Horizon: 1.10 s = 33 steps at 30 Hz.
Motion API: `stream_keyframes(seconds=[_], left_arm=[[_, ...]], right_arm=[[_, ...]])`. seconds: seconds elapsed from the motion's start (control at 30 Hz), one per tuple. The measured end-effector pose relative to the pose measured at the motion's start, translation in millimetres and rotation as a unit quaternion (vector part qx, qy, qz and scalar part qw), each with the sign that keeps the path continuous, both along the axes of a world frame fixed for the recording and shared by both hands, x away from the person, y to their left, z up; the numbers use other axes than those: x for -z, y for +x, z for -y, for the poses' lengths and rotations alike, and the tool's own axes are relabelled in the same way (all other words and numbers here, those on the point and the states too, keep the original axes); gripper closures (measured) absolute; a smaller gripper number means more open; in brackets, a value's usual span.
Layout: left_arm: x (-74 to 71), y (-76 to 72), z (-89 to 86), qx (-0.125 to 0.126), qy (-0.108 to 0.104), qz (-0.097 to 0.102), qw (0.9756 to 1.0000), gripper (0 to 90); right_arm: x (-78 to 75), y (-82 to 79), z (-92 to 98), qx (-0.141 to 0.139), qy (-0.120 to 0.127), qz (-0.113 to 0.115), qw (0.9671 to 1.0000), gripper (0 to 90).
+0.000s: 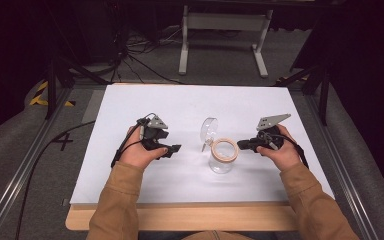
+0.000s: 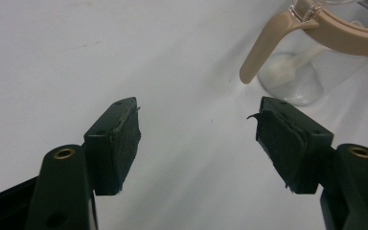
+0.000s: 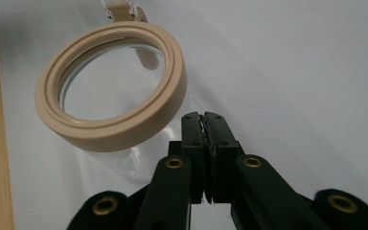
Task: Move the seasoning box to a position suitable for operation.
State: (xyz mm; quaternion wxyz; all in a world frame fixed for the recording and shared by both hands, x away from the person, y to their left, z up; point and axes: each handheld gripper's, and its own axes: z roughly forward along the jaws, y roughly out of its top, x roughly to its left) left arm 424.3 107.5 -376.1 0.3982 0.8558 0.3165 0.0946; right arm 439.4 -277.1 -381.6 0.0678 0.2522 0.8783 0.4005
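Two grippers and one jar on the white table [image 1: 130,100]. The left gripper [image 1: 172,149] has its jaws spread wide with nothing between them. Mid-table stands the clear glass jar [image 1: 221,161] with a beige rim, lid [image 1: 209,131] flipped open, looks empty. The right gripper [image 1: 241,145] is pressed together just beside the rim, can't spot any labels

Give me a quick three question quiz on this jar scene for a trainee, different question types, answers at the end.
1. True or false: the jar's clear lid is flipped open.
2. Which hand-held gripper has its jaws spread: A left, B right?
3. Fill in: the ring around the jar's mouth is coloured ____.

Key: 1 true. 2 A; the right one's jaws are pressed together on nothing. 3 beige.
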Motion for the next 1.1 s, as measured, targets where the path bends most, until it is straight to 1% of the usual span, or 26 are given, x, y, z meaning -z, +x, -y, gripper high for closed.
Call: stream_keyframes(seconds=[0.07,0.1,0.13,0.17,0.23,0.3,0.4,0.5,0.53,0.6,0.63,0.67,0.77,0.8,0.83,0.87,0.9,0.93,1.0,1.1], left_arm=[[-0.1,-0.2,0.2,0.000,-0.001,0.000,1.0000,32.2],[-0.4,-0.6,0.2,0.000,0.001,-0.001,1.0000,32.2],[-1.6,-1.0,-0.3,0.003,0.008,0.000,1.0000,32.2],[-1.6,-1.0,-0.3,0.003,0.008,0.000,1.0000,32.2],[-1.0,-2.1,0.3,0.001,0.002,0.002,1.0000,32.2],[-2.5,-3.1,-0.3,0.003,0.006,0.004,1.0000,32.2],[-2.0,-4.4,-0.5,0.001,-0.001,0.003,1.0000,32.2],[-3.3,-5.5,-1.7,0.001,0.006,0.002,1.0000,32.1],[-2.8,-5.9,-1.8,0.003,0.004,0.003,1.0000,32.1],[-2.1,-7.3,-2.1,0.001,0.000,0.005,1.0000,32.0],[-2.2,-7.5,-2.4,0.000,0.001,0.008,1.0000,32.0],[-3.2,-8.3,-3.1,0.001,0.004,0.003,1.0000,32.0],[-3.3,-9.3,-4.5,-0.002,0.002,0.005,1.0000,31.9],[-3.4,-9.5,-5.1,0.000,0.005,0.004,1.0000,31.8],[-2.5,-10.1,-5.2,-0.002,0.002,0.003,1.0000,31.7],[-2.5,-10.1,-5.2,-0.002,0.002,0.003,1.0000,31.7],[-2.5,-10.1,-5.2,-0.002,0.002,0.003,1.0000,31.7],[-2.7,-10.5,-5.8,-0.001,0.005,0.001,1.0000,31.7],[-2.2,-11.0,-5.7,-0.003,0.002,0.003,1.0000,31.6],[-2.6,-11.0,-5.7,-0.002,0.003,0.003,1.0000,31.6]], right_arm=[[0.4,0.3,0.0,0.000,-0.002,0.002,1.0000,89.1],[0.4,0.3,0.0,0.000,-0.002,0.002,1.0000,89.1],[1.2,0.9,-0.5,-0.002,-0.002,0.003,1.0000,89.3],[1.2,0.9,-0.5,-0.002,-0.002,0.003,1.0000,89.3],[2.2,1.4,-1.5,-0.004,-0.001,0.000,1.0000,89.4],[3.4,2.5,-2.4,-0.006,0.001,0.000,1.0000,89.4],[5.7,4.8,-2.9,-0.008,0.005,-0.003,0.9999,89.4],[7.4,6.0,-3.8,-0.010,0.006,-0.005,0.9999,89.4],[7.6,6.5,-4.0,-0.012,0.007,-0.004,0.9999,89.4],[8.3,7.6,-5.8,-0.014,0.013,-0.009,0.9998,89.3],[8.9,8.2,-6.7,-0.016,0.013,-0.009,0.9997,89.4],[9.6,8.6,-7.5,-0.017,0.013,-0.010,0.9997,89.4],[13.0,10.7,-10.2,-0.020,0.007,-0.011,0.9997,89.4],[13.8,11.1,-10.8,-0.019,0.006,-0.014,0.9997,89.4],[14.7,12.0,-11.0,-0.022,0.005,-0.015,0.9996,89.4],[14.7,12.0,-11.0,-0.022,0.005,-0.015,0.9996,89.4],[16.1,13.0,-11.3,-0.021,0.005,-0.020,0.9996,89.4],[16.1,13.0,-11.3,-0.021,0.005,-0.020,0.9996,89.4],[18.2,14.3,-12.0,-0.022,0.003,-0.023,0.9995,89.6],[19.1,14.1,-12.8,-0.023,-0.005,-0.025,0.9994,89.8]])
